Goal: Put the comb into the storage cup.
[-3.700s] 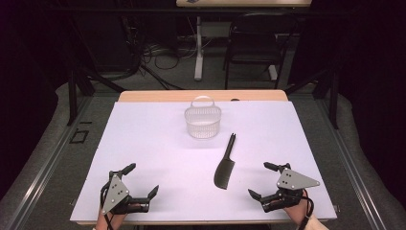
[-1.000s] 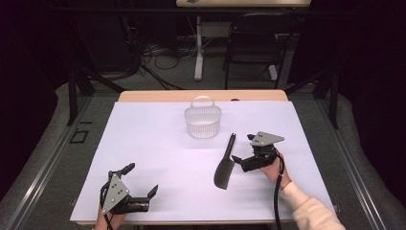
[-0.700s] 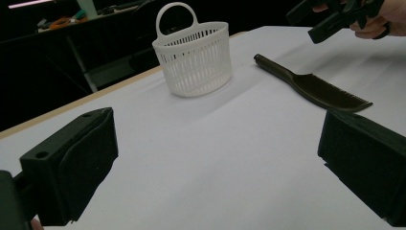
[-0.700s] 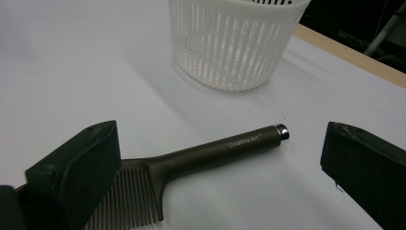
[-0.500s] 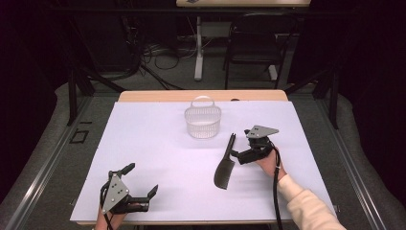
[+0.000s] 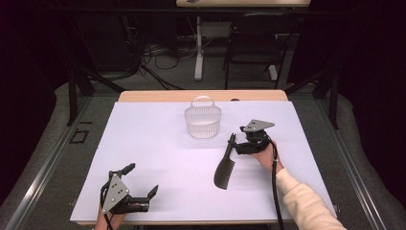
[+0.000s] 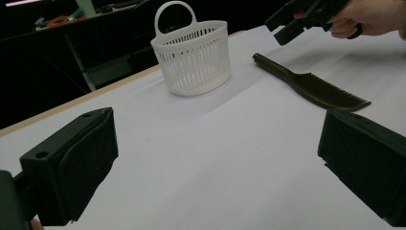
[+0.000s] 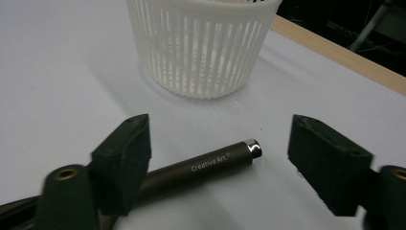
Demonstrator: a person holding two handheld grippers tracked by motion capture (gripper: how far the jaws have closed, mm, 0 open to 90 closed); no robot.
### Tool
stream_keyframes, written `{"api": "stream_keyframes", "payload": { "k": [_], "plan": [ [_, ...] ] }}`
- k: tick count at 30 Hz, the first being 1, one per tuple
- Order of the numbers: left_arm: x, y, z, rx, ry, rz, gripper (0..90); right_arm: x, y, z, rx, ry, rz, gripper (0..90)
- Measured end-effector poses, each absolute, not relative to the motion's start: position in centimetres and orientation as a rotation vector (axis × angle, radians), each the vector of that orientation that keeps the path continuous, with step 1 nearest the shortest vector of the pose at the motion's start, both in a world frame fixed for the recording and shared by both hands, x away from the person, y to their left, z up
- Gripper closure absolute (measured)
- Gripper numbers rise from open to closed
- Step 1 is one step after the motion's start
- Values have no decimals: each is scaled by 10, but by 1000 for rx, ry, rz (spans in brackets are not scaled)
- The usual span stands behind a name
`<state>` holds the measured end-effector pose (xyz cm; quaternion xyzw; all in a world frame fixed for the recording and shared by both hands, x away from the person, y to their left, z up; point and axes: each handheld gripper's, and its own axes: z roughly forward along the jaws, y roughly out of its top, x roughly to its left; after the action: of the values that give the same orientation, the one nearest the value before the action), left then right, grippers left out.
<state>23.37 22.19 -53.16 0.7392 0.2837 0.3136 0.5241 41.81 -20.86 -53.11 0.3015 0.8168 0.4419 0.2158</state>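
A dark comb (image 6: 225,167) lies on the white table cover (image 6: 158,143), its handle pointing toward a white slatted basket (image 6: 203,122) with a hoop handle. My right gripper (image 6: 237,145) hangs just over the handle's end. In the right gripper view the comb's handle (image 8: 206,167) lies between the two pads (image 8: 122,163), which stand apart from it; the jaws have just been closing, and the right gripper (image 8: 220,160) is still open. My left gripper (image 6: 142,179) rests open near the front left edge with nothing in it. From there the comb (image 7: 316,86) and basket (image 7: 194,52) lie ahead.
A wooden table edge (image 6: 201,96) runs behind the basket. Beyond it stand a chair (image 6: 253,38) and cables on a dark floor. White cover stretches between my left gripper (image 7: 210,158) and the basket (image 8: 201,48). The right hand's gripper (image 7: 297,24) hovers at the upper right.
My right gripper came from the front right edge to the comb, then slid toward the handle's end and sank slightly. Its jaws are narrower than before. The left gripper stayed put.
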Motion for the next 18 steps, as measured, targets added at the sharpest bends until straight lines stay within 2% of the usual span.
{"api": "stream_keyframes", "payload": {
  "k": [2,4,5,6,7,8,10,11,12,14,18],
  "plan": [
    [234,222,-532,1770,680,751,0,419,-208,-531,837,2272,1217,293],
    [234,222,-532,1772,679,750,0,423,-207,-532,822,2277,1198,460],
    [234,222,-532,1772,679,750,1,423,-207,-532,822,2277,1198,460],
    [234,222,-532,1773,679,749,0,426,-206,-532,824,2278,1181,579],
    [234,222,-532,1774,680,747,0,426,-206,-532,824,2278,1181,579],
    [234,222,-532,1775,682,745,1,429,-204,-532,817,2278,1176,688],
    [234,222,-532,1774,682,744,1,431,-202,-532,806,2282,1164,768],
    [234,222,-532,1774,682,744,1,431,-202,-532,806,2282,1164,768],
    [234,222,-532,1775,682,744,1,433,-200,-534,797,2291,1136,842],
    [234,222,-532,1775,681,741,1,435,-197,-536,771,2299,1108,897],
    [234,222,-532,1775,682,738,1,441,-196,-537,769,2301,1080,900]
  ]
}}
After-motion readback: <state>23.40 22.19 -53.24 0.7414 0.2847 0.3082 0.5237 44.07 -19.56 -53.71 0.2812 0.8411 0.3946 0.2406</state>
